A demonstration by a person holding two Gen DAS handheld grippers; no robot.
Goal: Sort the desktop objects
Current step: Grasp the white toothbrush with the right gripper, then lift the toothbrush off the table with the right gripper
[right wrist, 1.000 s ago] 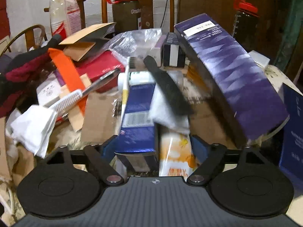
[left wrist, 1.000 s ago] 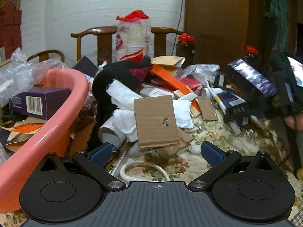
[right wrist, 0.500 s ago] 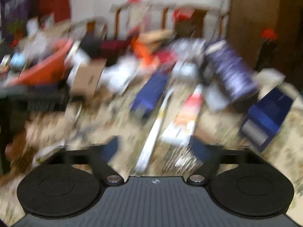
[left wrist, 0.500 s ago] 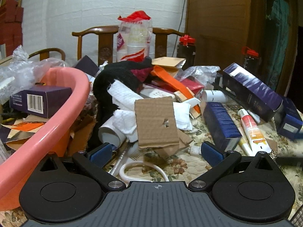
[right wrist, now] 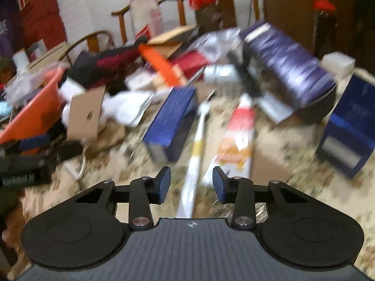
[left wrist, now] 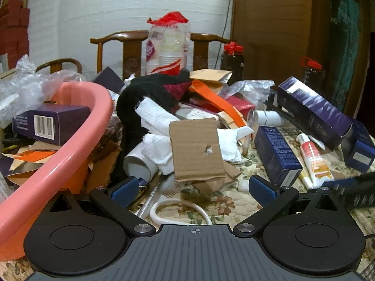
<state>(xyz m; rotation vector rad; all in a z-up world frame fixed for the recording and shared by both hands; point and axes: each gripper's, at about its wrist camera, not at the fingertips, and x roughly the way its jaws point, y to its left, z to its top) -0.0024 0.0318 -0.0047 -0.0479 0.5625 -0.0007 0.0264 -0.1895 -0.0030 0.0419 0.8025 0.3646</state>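
A cluttered floral tablecloth holds a pile of objects. My left gripper (left wrist: 195,186) is open and empty, low over the cloth in front of a cardboard piece (left wrist: 195,148) and a white ring (left wrist: 179,212). A pink basin (left wrist: 70,145) stands to its left. My right gripper (right wrist: 191,183) is partly open and empty, with its jaws narrowed. It hangs above a white toothpaste tube (right wrist: 195,161) and a red-and-white tube (right wrist: 236,140). A blue box (right wrist: 172,123) lies beyond them. The right wrist view is blurred.
A long purple box (left wrist: 313,111) leans at the right over a small blue box (left wrist: 359,152). Black cloth (left wrist: 150,93), tissues, a paper cup and an orange strip fill the middle. Wooden chairs, a bag of cups (left wrist: 167,46) and dark jars stand behind.
My right gripper has pulled back from the blue box and tubes, swung, and narrowed its jaws; those things lie on the cloth. My left gripper has stayed still.
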